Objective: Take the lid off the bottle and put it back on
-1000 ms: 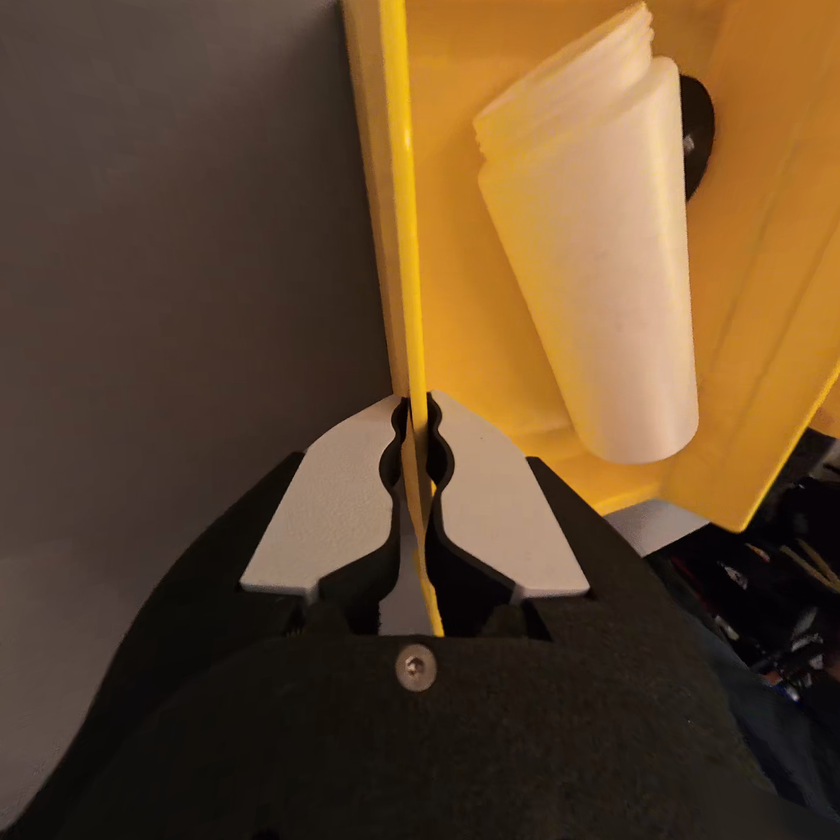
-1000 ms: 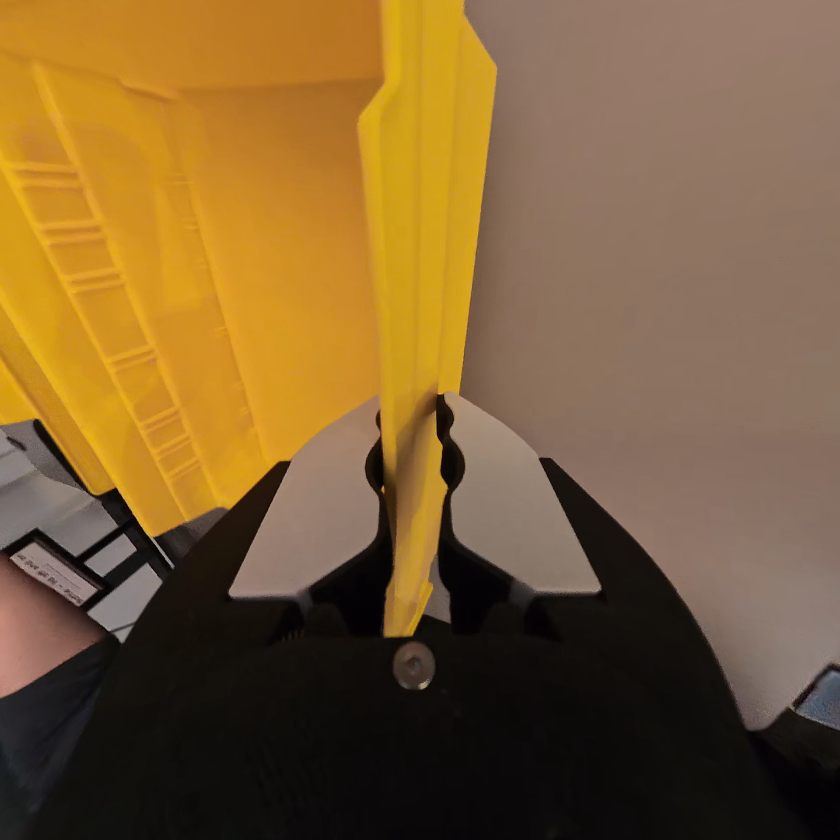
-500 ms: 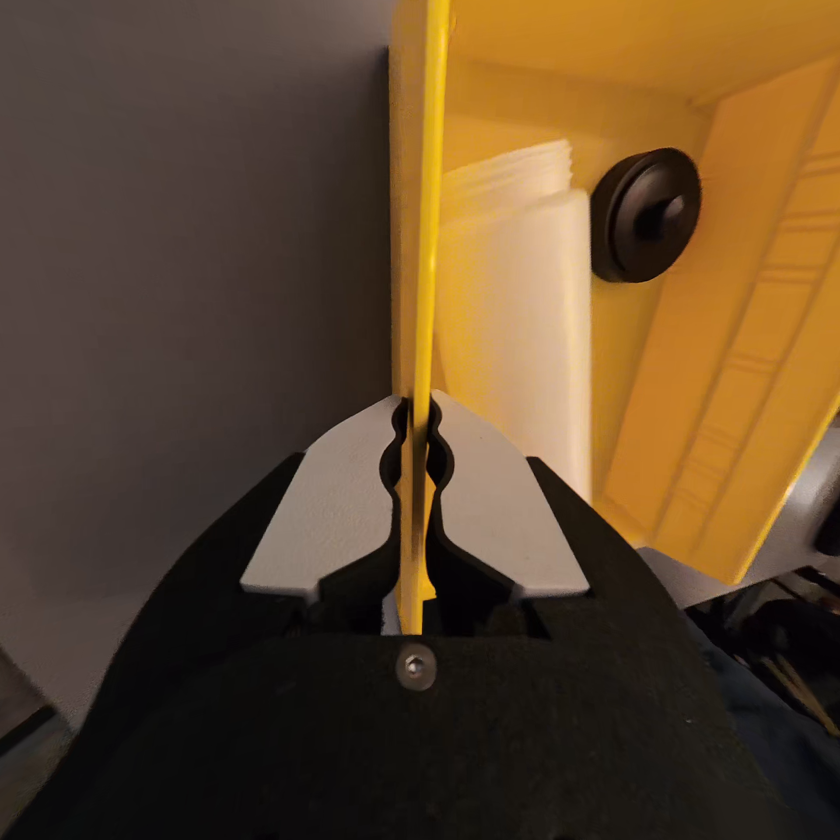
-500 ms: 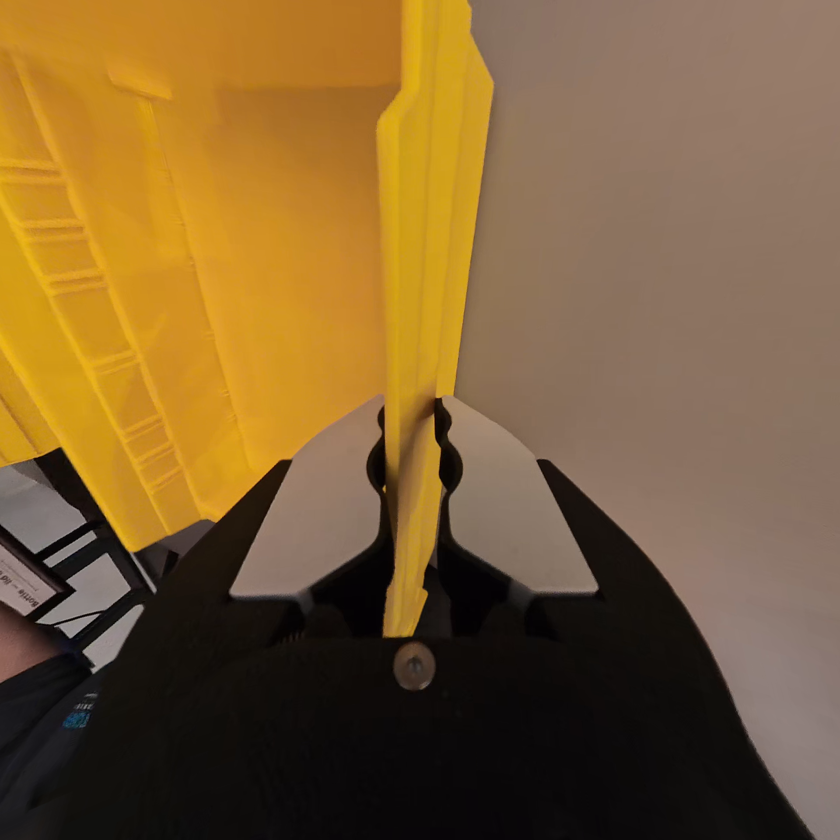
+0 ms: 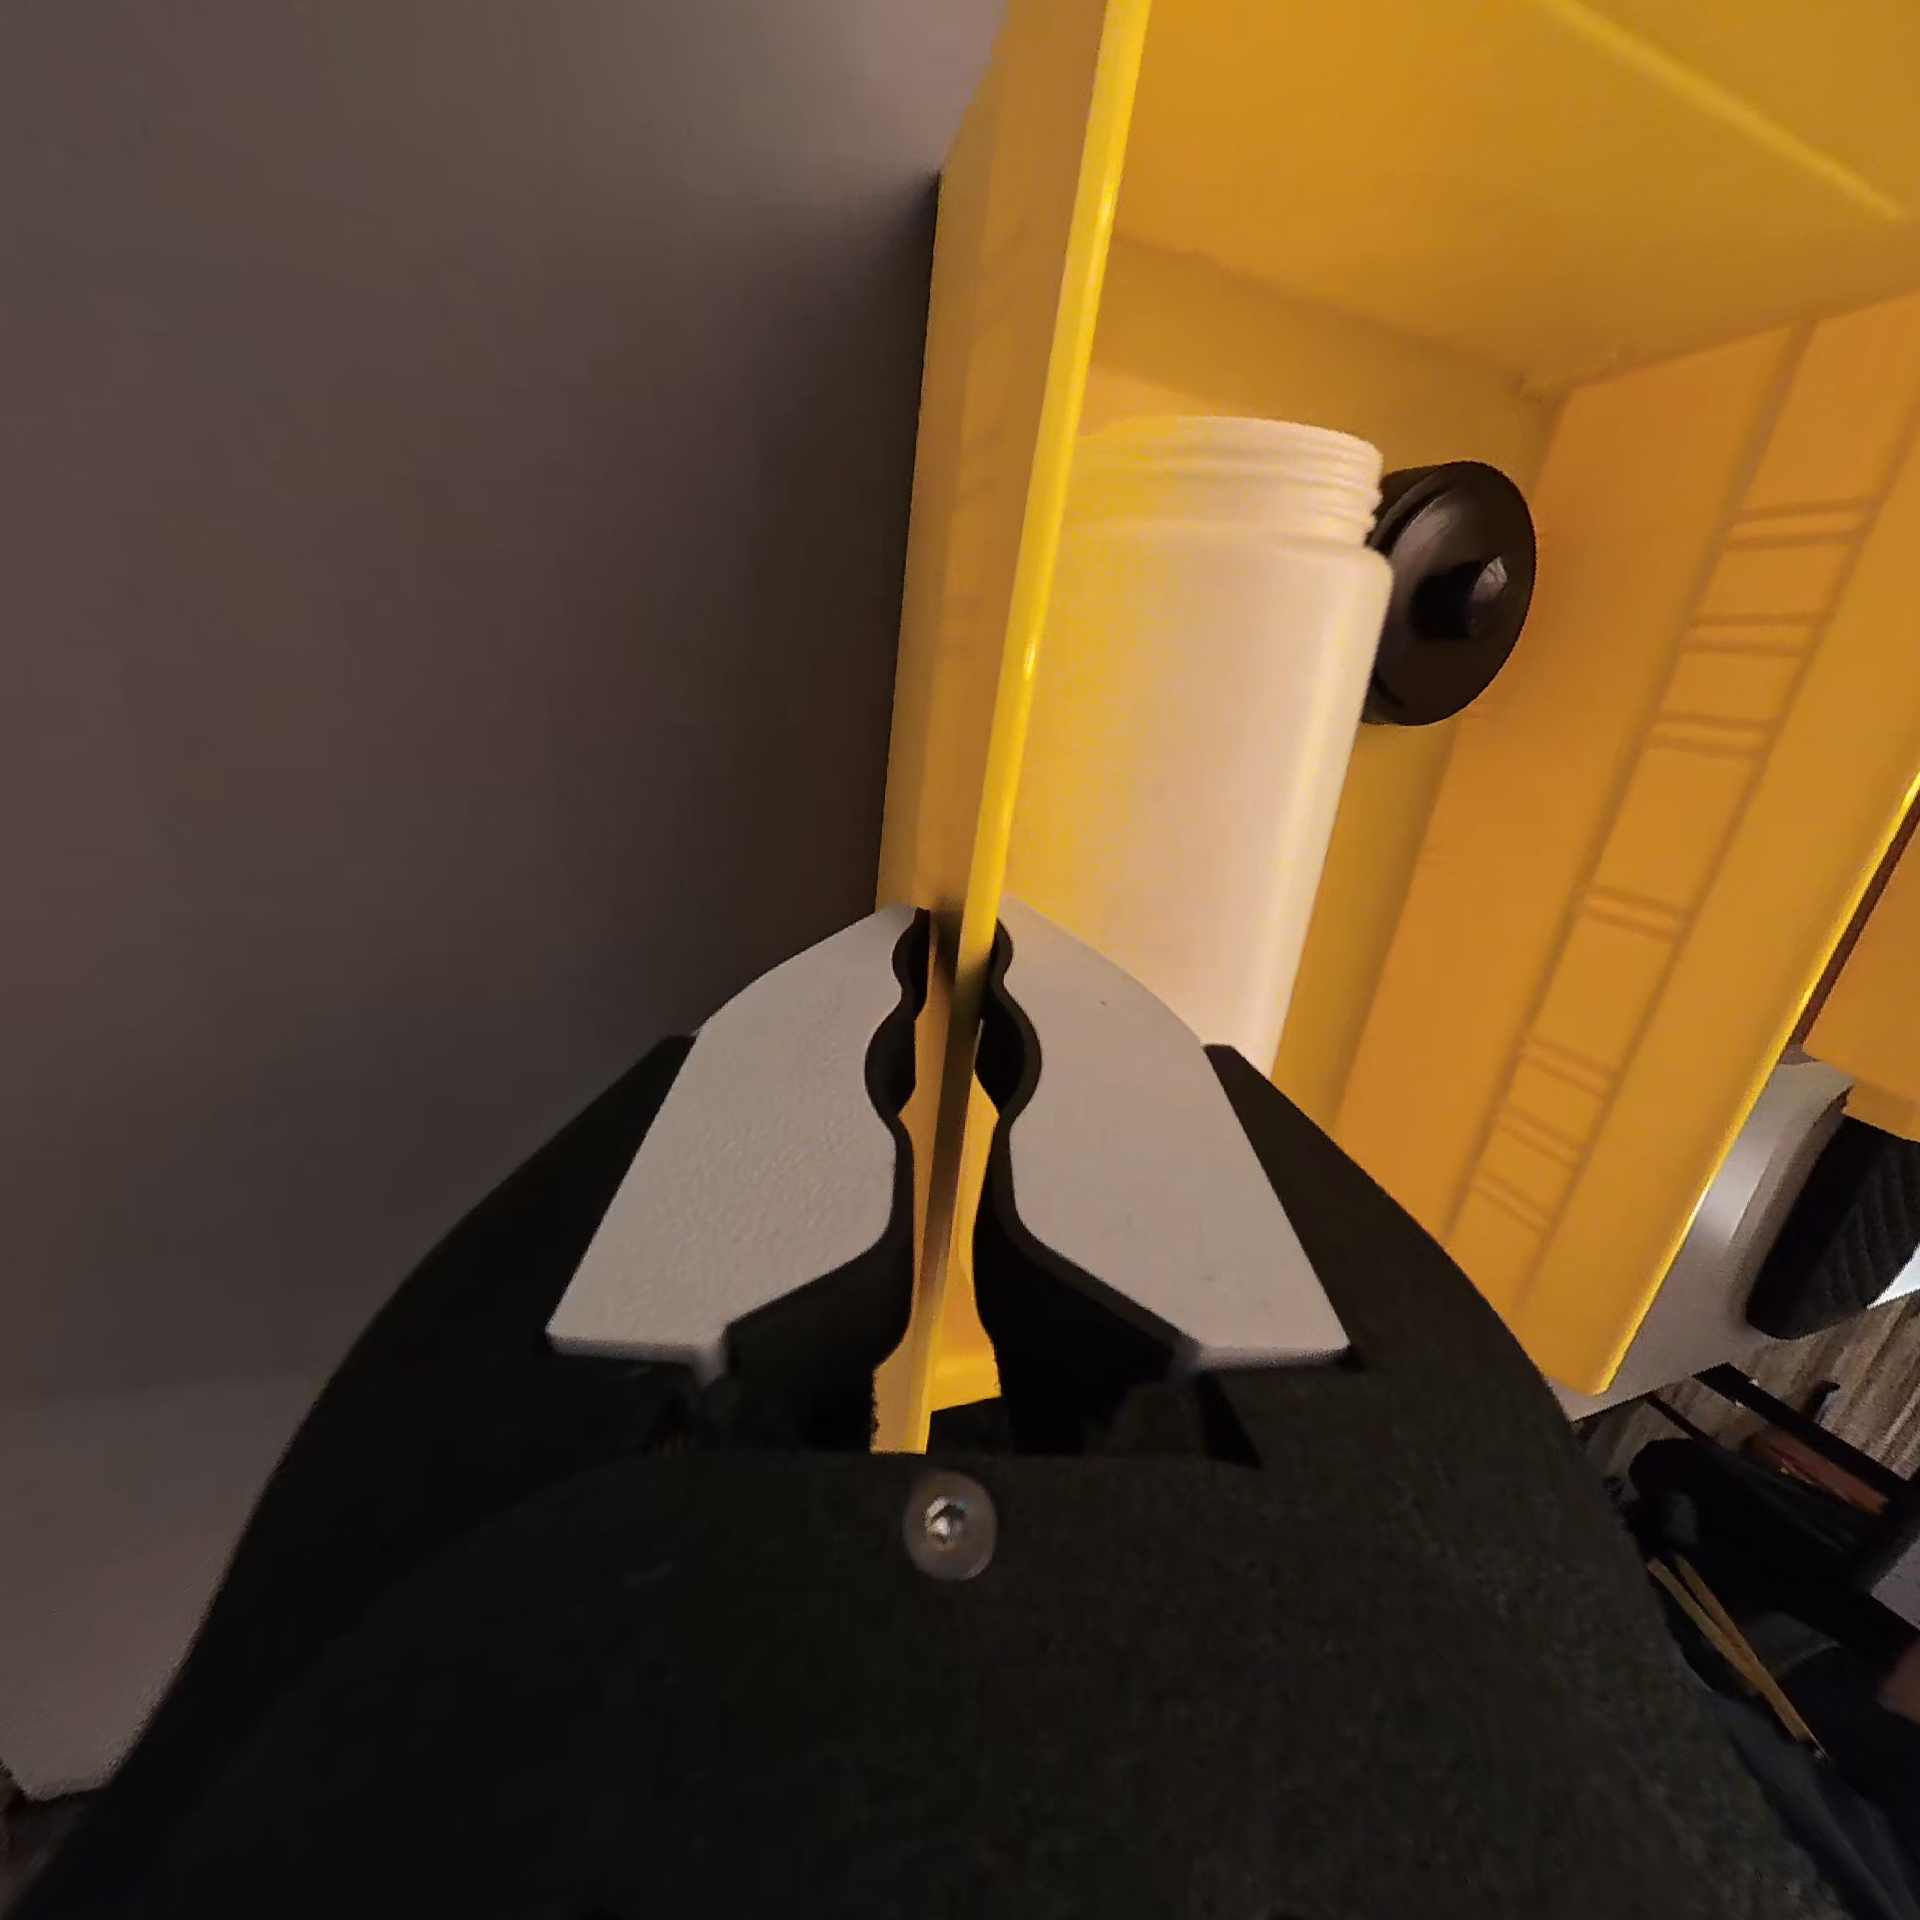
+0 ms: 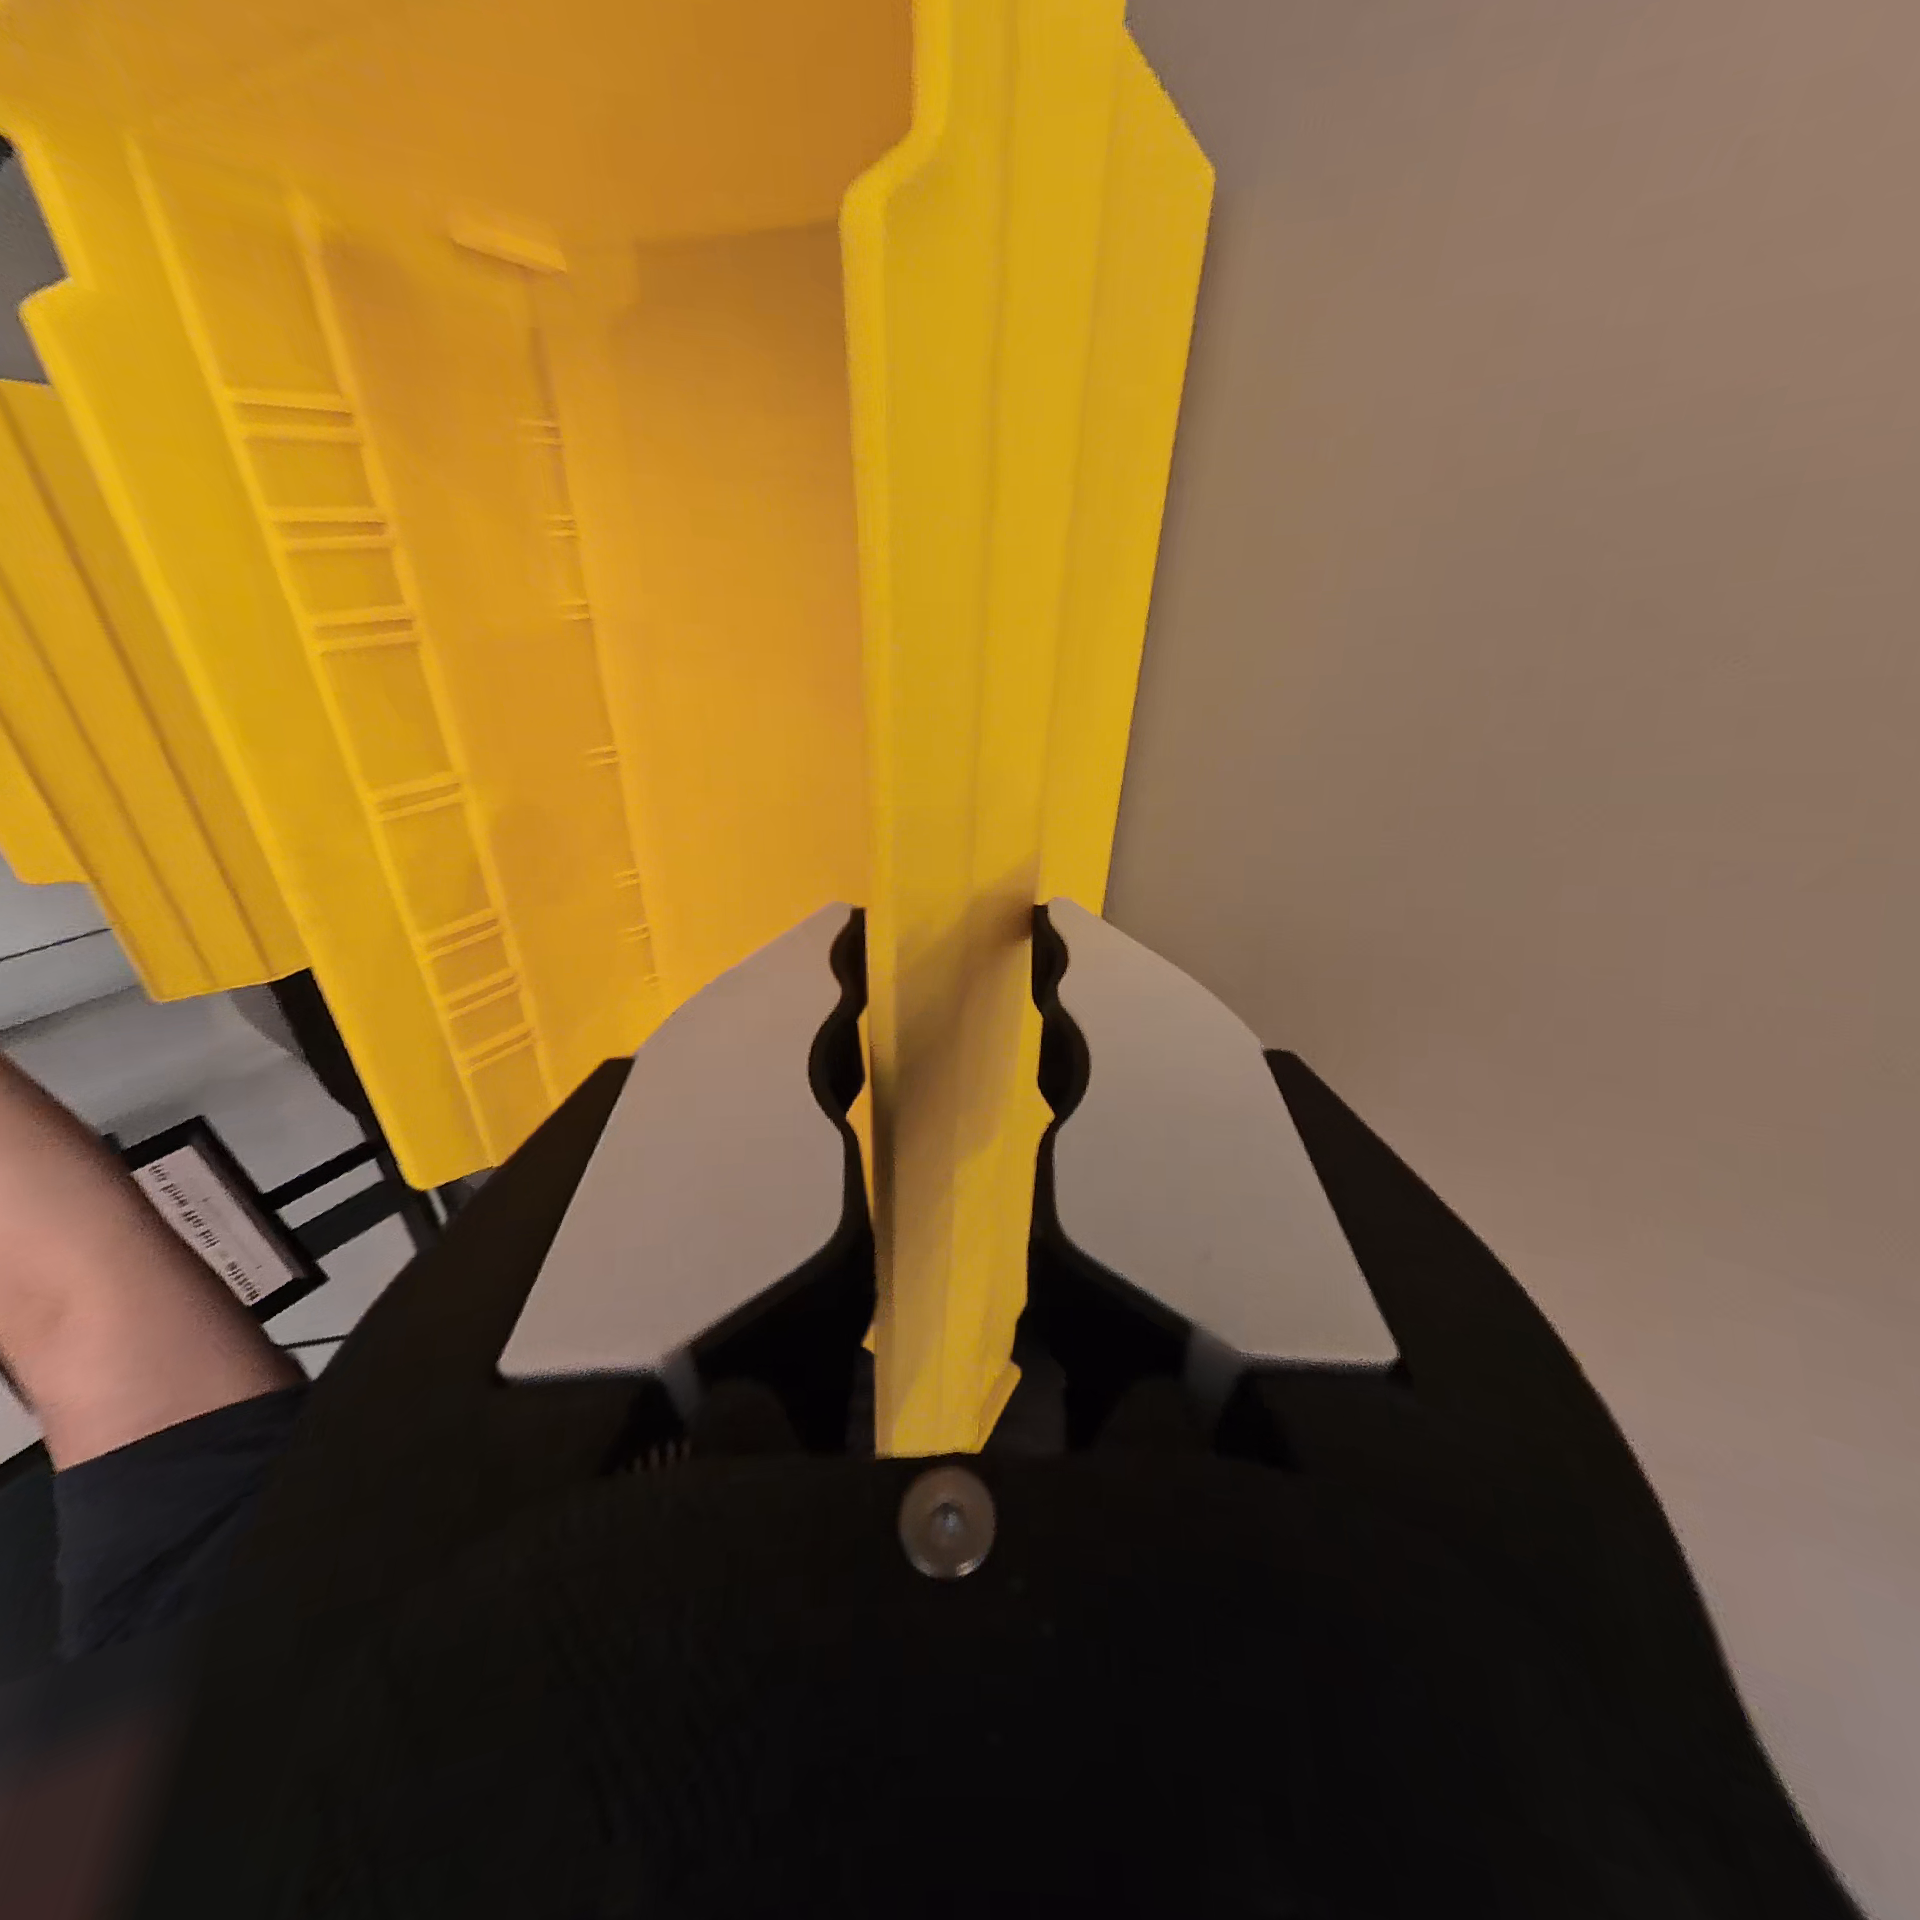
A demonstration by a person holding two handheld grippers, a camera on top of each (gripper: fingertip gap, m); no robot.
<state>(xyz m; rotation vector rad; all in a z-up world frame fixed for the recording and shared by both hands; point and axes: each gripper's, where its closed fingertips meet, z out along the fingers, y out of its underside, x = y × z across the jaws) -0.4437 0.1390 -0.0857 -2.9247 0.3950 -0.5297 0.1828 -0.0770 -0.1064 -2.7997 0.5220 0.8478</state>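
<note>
A white bottle (image 5: 1195,727) with a bare threaded neck lies inside a yellow bin (image 5: 1558,831), against its left wall. The black lid (image 5: 1455,592) is off the bottle and sits beside the neck at the bin's far end. My left gripper (image 5: 956,920) is shut on the thin edge of the bin's left wall. My right gripper (image 6: 948,914) is shut on the thick rim of the bin's right wall (image 6: 987,571). The bottle and lid are out of sight in the right wrist view.
A plain grey surface (image 5: 416,623) fills the space left of the bin, and a beige one (image 6: 1558,623) lies to its right. A person's arm (image 6: 104,1247) and a framed card (image 6: 223,1216) show below left. Dark clutter (image 5: 1766,1507) lies at lower right.
The bin has swung in both views. The bottle has rolled from the middle over to the left wall. The black lid has come into full view beside its neck. Both grippers stay clamped on the bin.
</note>
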